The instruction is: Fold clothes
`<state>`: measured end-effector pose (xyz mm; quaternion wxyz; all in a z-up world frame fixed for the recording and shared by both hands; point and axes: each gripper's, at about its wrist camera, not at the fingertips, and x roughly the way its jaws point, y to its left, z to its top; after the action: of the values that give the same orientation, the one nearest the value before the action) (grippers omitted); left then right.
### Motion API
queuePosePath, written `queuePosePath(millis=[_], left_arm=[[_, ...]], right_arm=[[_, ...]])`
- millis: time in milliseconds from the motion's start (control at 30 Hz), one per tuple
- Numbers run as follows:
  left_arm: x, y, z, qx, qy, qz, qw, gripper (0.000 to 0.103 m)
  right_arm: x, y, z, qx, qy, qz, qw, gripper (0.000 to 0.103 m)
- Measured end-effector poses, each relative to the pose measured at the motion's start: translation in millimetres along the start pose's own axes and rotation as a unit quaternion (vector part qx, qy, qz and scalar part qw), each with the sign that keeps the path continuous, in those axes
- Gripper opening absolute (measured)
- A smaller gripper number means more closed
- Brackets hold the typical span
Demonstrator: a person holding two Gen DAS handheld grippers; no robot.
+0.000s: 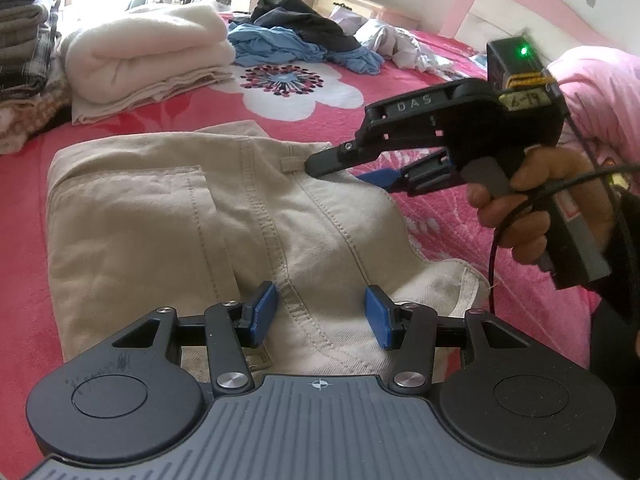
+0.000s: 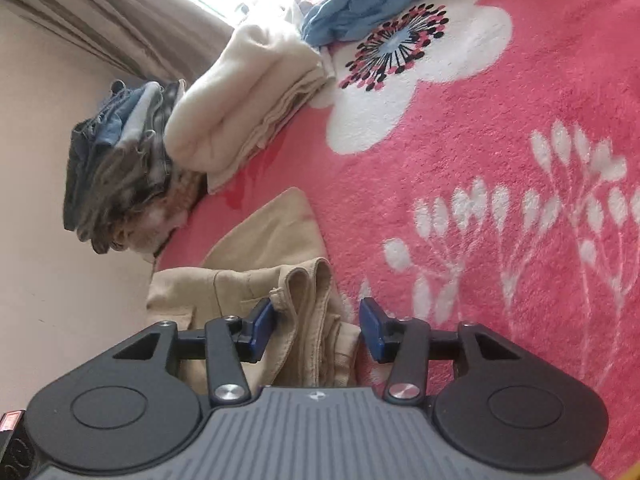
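Pink floral fleece bedspread [image 1: 168, 128] bears folded beige cotton trousers [image 1: 168, 216] at frame centre; left gripper [image 1: 321, 307] and right gripper [image 2: 316, 330] gape unclenched, straddling waistband layers, presumably to seize them.

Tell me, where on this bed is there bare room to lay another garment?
Free: pink floral blanket right of the folded beige trousers, and around its white flower. Crowded: cream folded blanket, blue and dark clothes heap, stacked jeans.
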<state>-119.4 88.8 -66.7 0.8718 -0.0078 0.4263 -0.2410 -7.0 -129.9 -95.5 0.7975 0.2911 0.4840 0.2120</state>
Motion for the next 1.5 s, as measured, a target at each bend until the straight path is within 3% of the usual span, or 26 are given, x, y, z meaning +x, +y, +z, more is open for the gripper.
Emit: queuePosePath(millis=[267,567,800,967,1233,1500], left_arm=[[-1.2,-2.9,-4.3,0.007,-0.011,0.004,0.9999,0.049],[-1.4,-1.6,-8.2,0.013,-0.018,0.0,0.9998,0.049],[-1.0,-1.0,-9.4,0.016,-0.021,-0.002,0.9997,0.05],[-0.6,-0.9,-9.0,0.016,-0.02,-0.001,0.9997,0.05],[-1.0,-1.7,-10.1,0.017,-0.022,0.002,0.9996,0.05],[-1.2,-1.4,-11.7,0.016,-0.026,0.003,0.9995,0.05]], right_arm=[[-16.0,12.0,-12.7,-0.006,0.001,-0.011,1.0,0.047],[-45.5,13.7,-47.5,0.018,-0.007,0.018,1.0,0.044],[-47.8,24.5,-67.7,-0.01,0.011,0.001,1.0,0.045],[-55.2,30.7,-70.0,-0.047,-0.006,-0.019,0.999,0.048],[-46.3,9.5,-68.2,0.008,0.016,0.024,1.0,0.053],[-44.3,4.0,-66.8,0.036,0.008,0.058,0.998,0.053]])
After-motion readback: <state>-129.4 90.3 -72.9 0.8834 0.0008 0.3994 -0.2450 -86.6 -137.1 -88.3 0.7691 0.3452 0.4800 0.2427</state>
